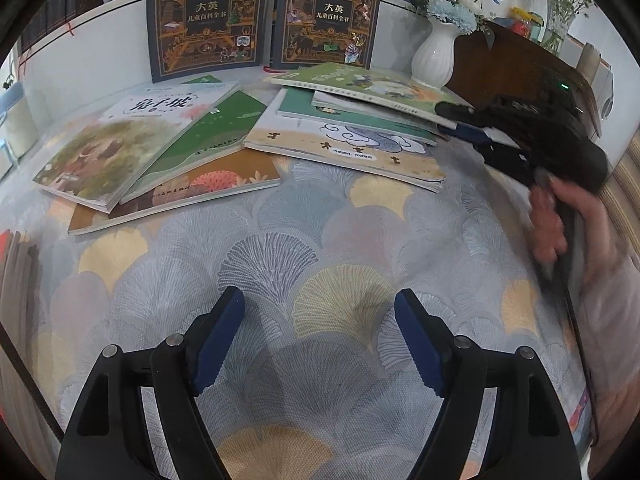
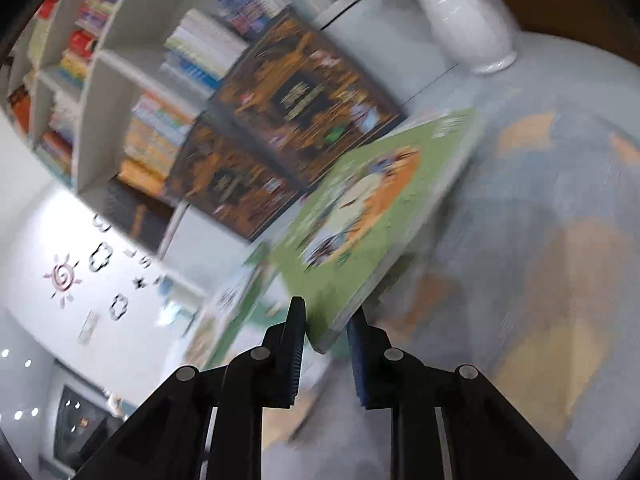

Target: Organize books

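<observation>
My right gripper (image 2: pixel 328 316) is shut on the near corner of a green picture book (image 2: pixel 372 208), which tilts up off the pile. The left wrist view shows that gripper (image 1: pixel 456 120) at the right edge of the same green book (image 1: pixel 372 80), with a hand behind it. Under the book lies a pile of thin books (image 1: pixel 348 148). A second fanned pile (image 1: pixel 160 160) lies to the left. Two dark encyclopedias (image 1: pixel 204 16) (image 1: pixel 330 16) stand upright at the back. My left gripper (image 1: pixel 320 340) hangs open over bare tablecloth, holding nothing.
A white vase (image 1: pixel 436 56) with blue flowers stands right behind the right-hand pile, next to a dark brown box (image 1: pixel 520 68). A white bookshelf (image 2: pixel 120 60) full of books rises behind the table. The patterned tablecloth (image 1: pixel 320 240) covers the table.
</observation>
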A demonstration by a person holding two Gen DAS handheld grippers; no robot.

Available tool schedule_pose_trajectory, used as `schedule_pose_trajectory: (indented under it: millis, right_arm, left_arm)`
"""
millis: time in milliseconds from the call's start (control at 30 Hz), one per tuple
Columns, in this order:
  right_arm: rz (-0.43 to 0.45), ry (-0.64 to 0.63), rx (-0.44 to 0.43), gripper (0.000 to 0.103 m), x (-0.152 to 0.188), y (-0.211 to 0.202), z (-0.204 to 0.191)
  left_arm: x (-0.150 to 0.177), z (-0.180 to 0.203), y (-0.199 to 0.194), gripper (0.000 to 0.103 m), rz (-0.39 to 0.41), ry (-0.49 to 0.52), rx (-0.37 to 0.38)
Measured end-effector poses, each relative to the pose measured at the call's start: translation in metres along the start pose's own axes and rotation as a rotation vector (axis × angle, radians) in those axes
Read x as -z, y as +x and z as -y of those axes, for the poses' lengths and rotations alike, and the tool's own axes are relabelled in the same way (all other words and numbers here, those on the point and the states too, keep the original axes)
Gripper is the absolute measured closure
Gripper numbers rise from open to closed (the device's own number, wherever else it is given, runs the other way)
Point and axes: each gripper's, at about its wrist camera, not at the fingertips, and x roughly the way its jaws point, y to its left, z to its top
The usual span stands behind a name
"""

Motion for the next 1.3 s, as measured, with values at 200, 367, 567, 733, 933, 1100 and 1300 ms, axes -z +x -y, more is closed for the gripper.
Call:
schedule_pose_trajectory:
  millis: [200, 367, 567, 733, 933, 1100, 1300]
  right_arm:
    - [-0.076, -0.069, -0.027, 0.091, 0.082, -0.030, -0.059]
    - [-0.272, -0.164, -0.128, 0.091, 0.173, -0.078, -0.114]
    - [-0.204, -0.348, -0.017, 0.019, 0.163, -0.128, -0.136]
    - [-0.118, -0.316, 0.161, 0.017, 0.074, -0.094, -0.088]
    - [-0.203, -0.288, 0.373, 0.033, 0.003, -0.015, -0.028]
    - [-0.223, -0.301, 0.377, 0.033, 0.004, 0.006, -0.020]
    - [-0.295, -0.263, 0.269, 0.032, 0.042, -0.015, -0.037]
  left_arm:
    - [0.003, -0.022, -0.017, 0.027, 0.003, -0.078, -0.047]
    - [0.011, -0.053, -0.047, 0.027, 0.019, -0.224, -0.002]
    - [0.015, -0.045, -0.052, 0.027, 0.001, -0.208, 0.006]
    - [-0.021, -0.019, -0.030, 0.027, -0.019, -0.186, 0.041]
    - [-0.068, 0.016, 0.038, 0.028, -0.090, -0.199, 0.072]
    - [-0.076, 0.041, 0.058, 0.030, -0.060, -0.121, 0.002]
    - [-0.048, 0.065, 0.041, 0.023, -0.107, 0.073, 0.035]
